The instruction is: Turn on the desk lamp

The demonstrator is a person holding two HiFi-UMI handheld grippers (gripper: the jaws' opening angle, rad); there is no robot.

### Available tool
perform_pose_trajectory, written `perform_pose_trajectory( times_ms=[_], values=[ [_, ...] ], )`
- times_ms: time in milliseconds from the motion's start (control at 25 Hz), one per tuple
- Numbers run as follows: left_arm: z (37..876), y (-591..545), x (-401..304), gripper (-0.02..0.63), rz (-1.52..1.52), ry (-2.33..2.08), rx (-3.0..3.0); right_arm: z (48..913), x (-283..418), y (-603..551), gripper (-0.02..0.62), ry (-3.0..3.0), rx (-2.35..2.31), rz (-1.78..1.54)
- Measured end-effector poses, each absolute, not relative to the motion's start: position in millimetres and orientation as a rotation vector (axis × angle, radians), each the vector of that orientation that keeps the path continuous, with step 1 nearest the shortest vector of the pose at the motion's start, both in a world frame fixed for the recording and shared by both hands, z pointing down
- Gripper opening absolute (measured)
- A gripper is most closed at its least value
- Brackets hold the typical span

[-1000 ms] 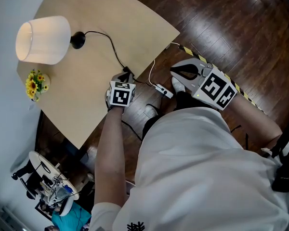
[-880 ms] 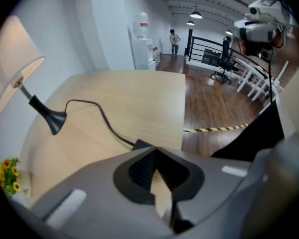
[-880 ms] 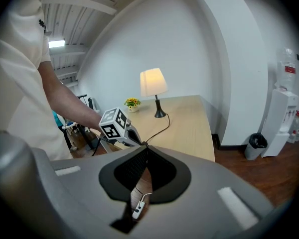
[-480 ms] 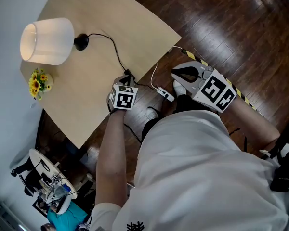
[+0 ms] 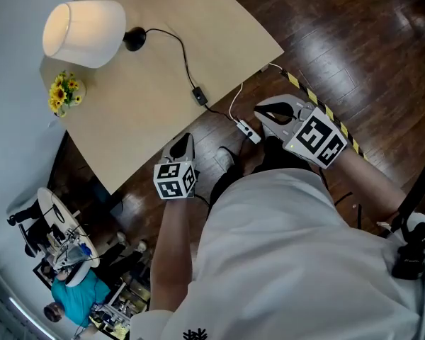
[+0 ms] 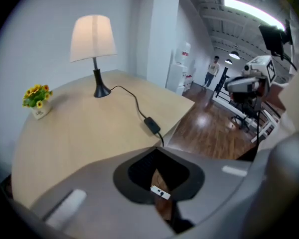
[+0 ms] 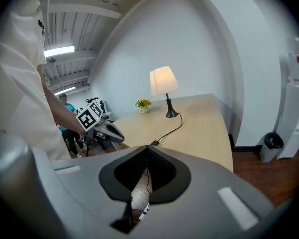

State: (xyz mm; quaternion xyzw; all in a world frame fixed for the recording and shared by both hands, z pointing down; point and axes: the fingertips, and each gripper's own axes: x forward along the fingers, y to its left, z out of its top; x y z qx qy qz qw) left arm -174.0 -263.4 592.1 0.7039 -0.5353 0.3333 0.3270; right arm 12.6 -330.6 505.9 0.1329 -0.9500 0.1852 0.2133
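Note:
The desk lamp [image 5: 85,23] stands at the far left corner of the pale wooden table [image 5: 142,119], its white shade glowing warm. The shade also glows in the left gripper view [image 6: 92,31] and the right gripper view [image 7: 164,80]. Its black cord runs to an inline switch [image 5: 199,96] lying near the table's front edge [image 6: 151,124]. My left gripper [image 5: 182,146] hangs shut and empty off the table edge, short of the switch. My right gripper [image 5: 261,110] is over the floor to the right, shut, holding nothing.
A small pot of yellow flowers [image 5: 64,93] sits beside the lamp. A white plug block [image 5: 246,130] dangles on a cord below the table edge. Yellow-black tape [image 5: 313,98] marks the wood floor. Equipment [image 5: 57,239] and a person in teal [image 5: 74,289] are at lower left.
My left gripper has drawn back from the inline switch, off the table toward my body. The right gripper has barely moved.

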Motion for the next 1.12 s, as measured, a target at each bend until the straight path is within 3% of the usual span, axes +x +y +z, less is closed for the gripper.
perform_pose_trajectory(
  times_ms=[720, 1120],
  values=[
    [493.3, -120.1, -196.8, 0.018, 0.644, -1.592, 2.064, 497.8, -32.8, -218.5, 0.005, -2.624, 0.305, 0.28],
    [460.1, 46.8, -243.8, 0.02, 0.372, -1.577, 2.204, 466.0, -62.8, -56.2, 0.005, -2.593, 0.511, 0.273]
  ],
)
